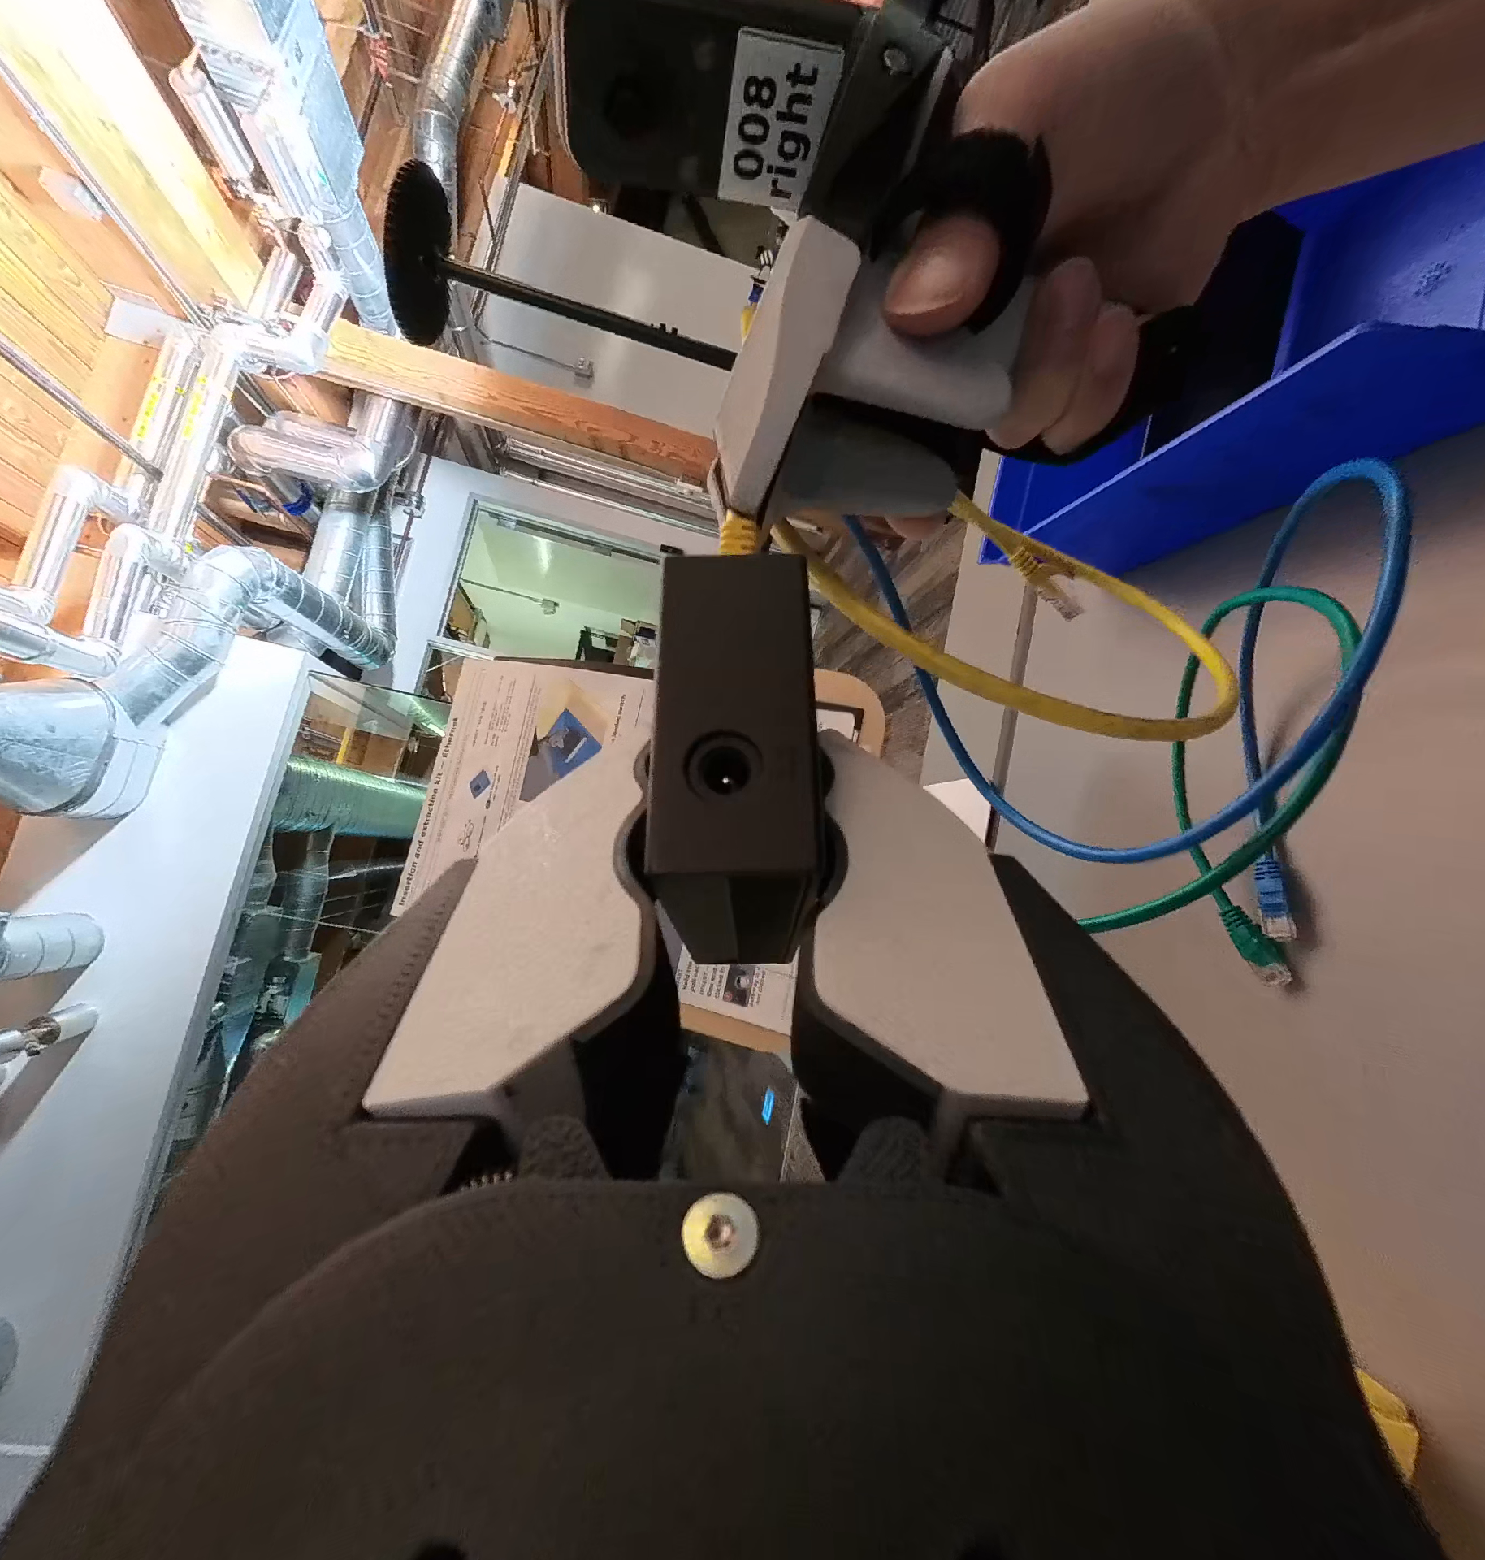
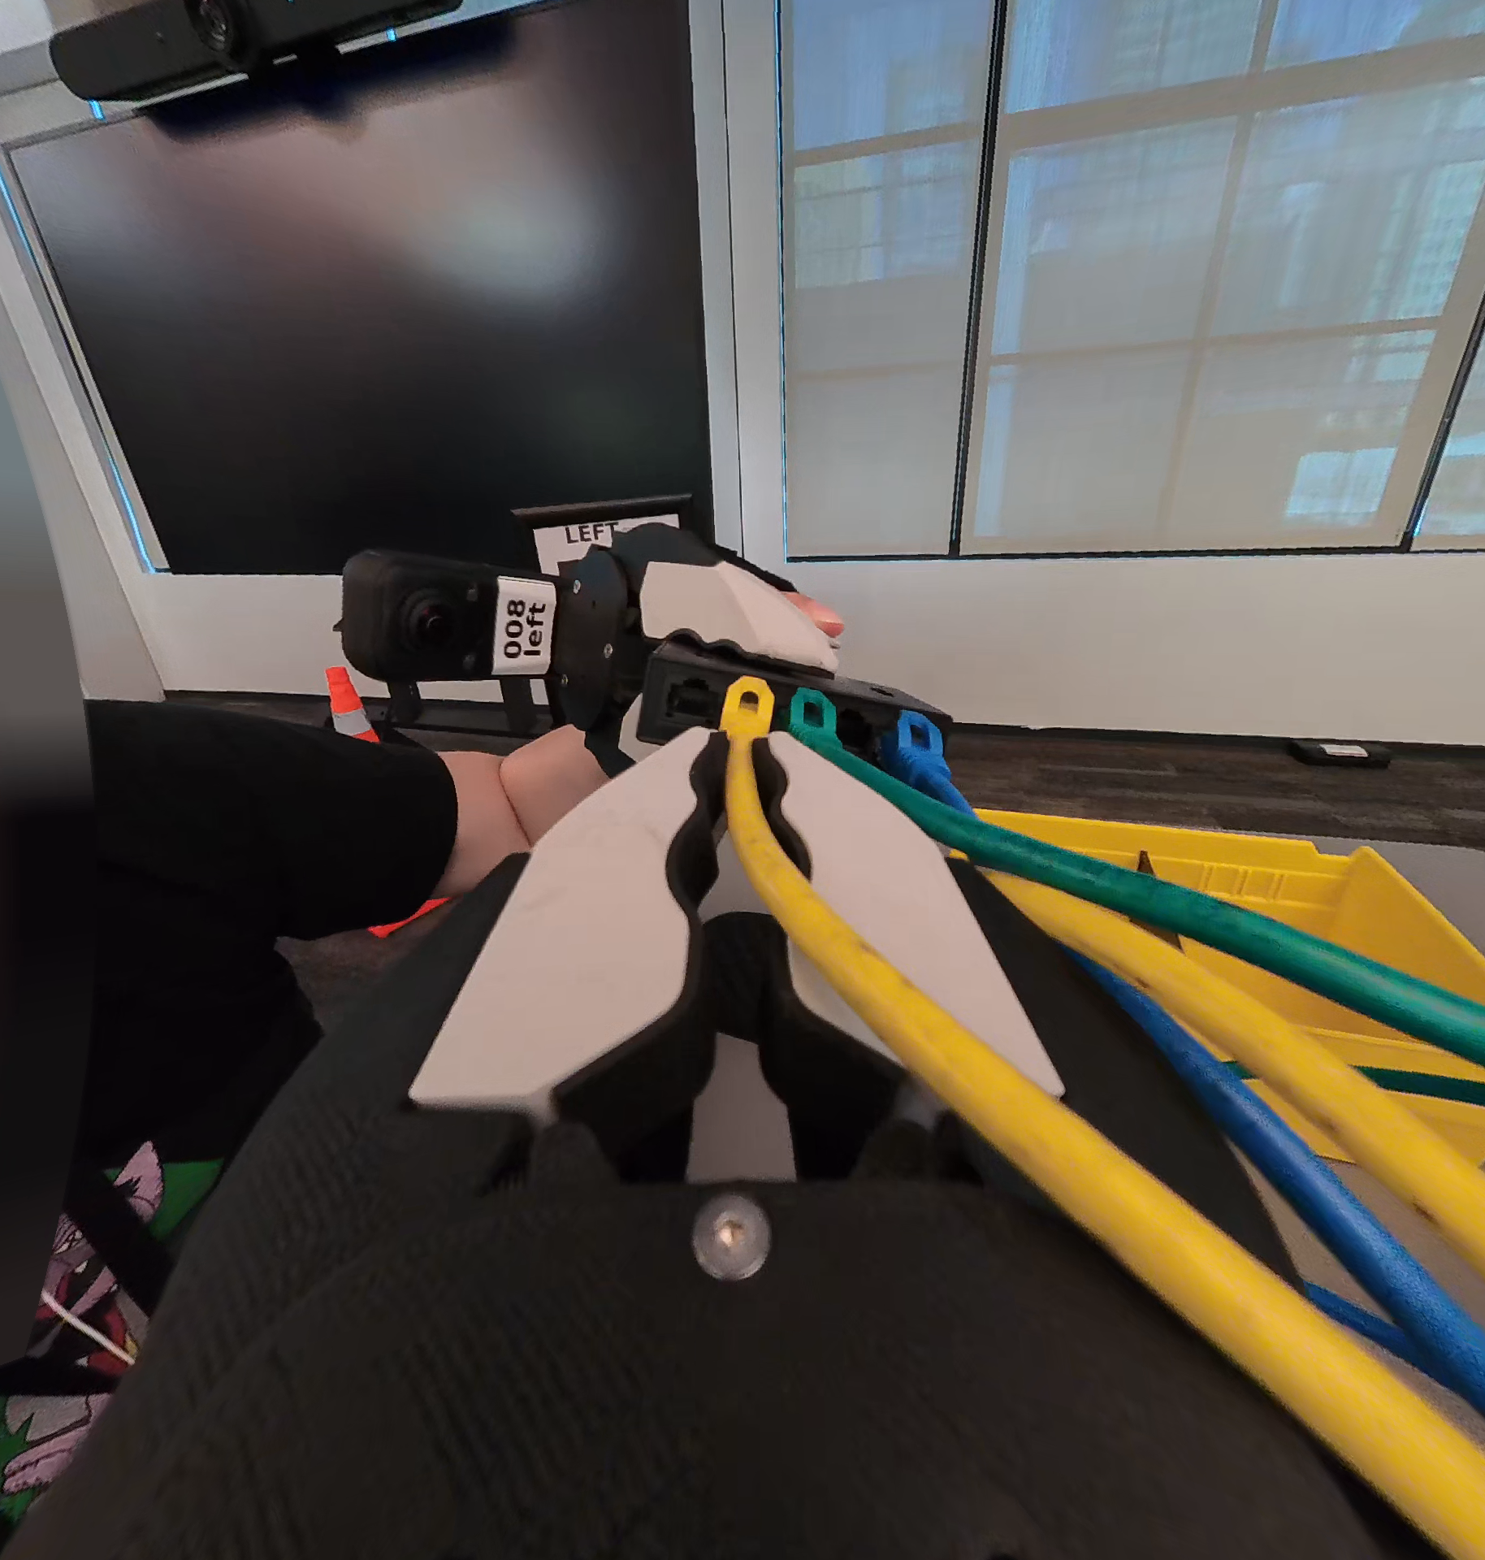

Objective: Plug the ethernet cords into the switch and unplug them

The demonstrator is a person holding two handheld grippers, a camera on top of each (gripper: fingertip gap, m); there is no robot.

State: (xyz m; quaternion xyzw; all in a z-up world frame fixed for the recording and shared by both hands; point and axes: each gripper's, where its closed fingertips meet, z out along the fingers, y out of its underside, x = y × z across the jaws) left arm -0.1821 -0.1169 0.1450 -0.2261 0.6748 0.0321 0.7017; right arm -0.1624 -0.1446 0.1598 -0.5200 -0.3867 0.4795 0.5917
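My left gripper [image 1: 732,760] is shut on the black switch [image 1: 726,658] and holds it above the table. In the right wrist view the switch [image 2: 874,705] shows its port side, with the left gripper [image 2: 773,675] clamped on its left end. A yellow plug [image 2: 747,705], a green plug [image 2: 811,713] and a blue plug [image 2: 916,743] sit in its ports. My right gripper [image 2: 741,747] is shut on the yellow cord just behind its plug; it also shows in the left wrist view [image 1: 743,506]. One port [image 2: 688,696] at the left end is empty.
The free ends of the yellow cord [image 1: 1051,582], blue cord [image 1: 1275,895] and green cord [image 1: 1254,954] lie looped on the grey table [image 1: 1355,1182]. A blue bin [image 1: 1313,380] stands behind them. A yellow bin [image 2: 1313,928] lies under the cords. A person's arm [image 2: 486,810] is at the left. My right fingertips sit around 4 centimetres from my left ones.
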